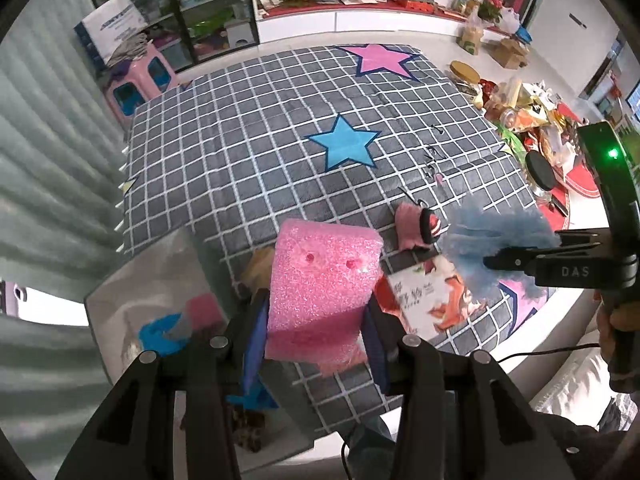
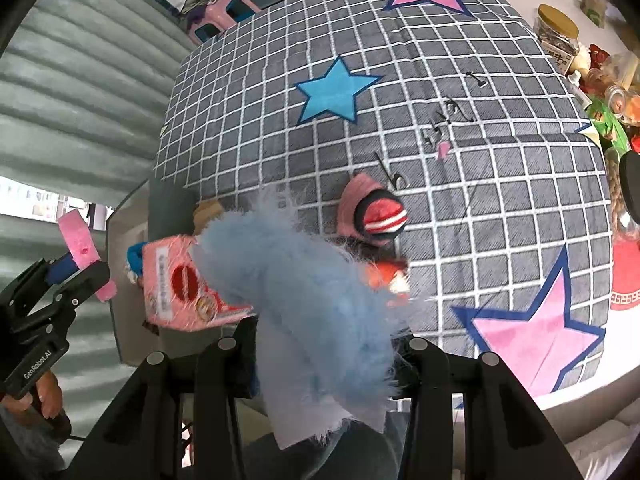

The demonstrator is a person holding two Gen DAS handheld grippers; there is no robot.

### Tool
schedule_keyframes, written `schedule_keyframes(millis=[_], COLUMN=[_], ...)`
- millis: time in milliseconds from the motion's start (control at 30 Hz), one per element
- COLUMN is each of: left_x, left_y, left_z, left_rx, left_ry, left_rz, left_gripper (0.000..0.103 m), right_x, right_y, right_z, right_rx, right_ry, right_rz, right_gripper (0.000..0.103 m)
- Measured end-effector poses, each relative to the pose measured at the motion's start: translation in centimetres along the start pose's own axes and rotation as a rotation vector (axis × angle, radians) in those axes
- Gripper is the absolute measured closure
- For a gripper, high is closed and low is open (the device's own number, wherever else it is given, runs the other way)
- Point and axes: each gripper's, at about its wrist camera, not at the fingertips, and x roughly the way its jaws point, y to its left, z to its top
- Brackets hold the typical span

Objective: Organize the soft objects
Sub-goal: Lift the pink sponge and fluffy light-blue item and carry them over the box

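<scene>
Left tool [image 1: 316, 332] clamps pink foam [image 1: 320, 292] (right tool [image 2: 324, 360] clamps blue fluffy cloth [image 2: 316, 300]).

Ahead of you lies a grey checked cover [image 1: 248, 152] with white grid lines, printed with a blue star [image 1: 345, 145] at its middle and a pink star [image 1: 380, 58] at the far edge. To your left, beyond the cover's corner, a pink stool [image 1: 136, 80] carries a stack of papers. On your right a jar with a gold lid [image 1: 464, 74] stands at the cover's edge, beside a heap of snack packets [image 1: 528, 108]. A glass-fronted cabinet [image 1: 200, 4] lines the far wall.
</scene>
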Motion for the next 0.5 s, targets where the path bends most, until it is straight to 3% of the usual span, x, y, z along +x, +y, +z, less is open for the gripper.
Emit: schedule_keyframes(millis=[233, 500], left_x=[-1.0, -1.8], left_y=[1.7, 4.3], left_z=[-2.8, -3.6], left_rx=[-0.068, -0.144], left_ry=[-0.01, -0.037], left_rz=[-0.002, 0.035], left_gripper=[0.056, 0.056], right_x=[-0.6, -1.2], right_y=[2.7, 6.9], right_z=[-1.6, -0.1], right_rx=[-0.04, -0.135], right_ry=[-0.006, -0.032], right_rz=[-0.002, -0.012], right_gripper=[0.059, 0.059])
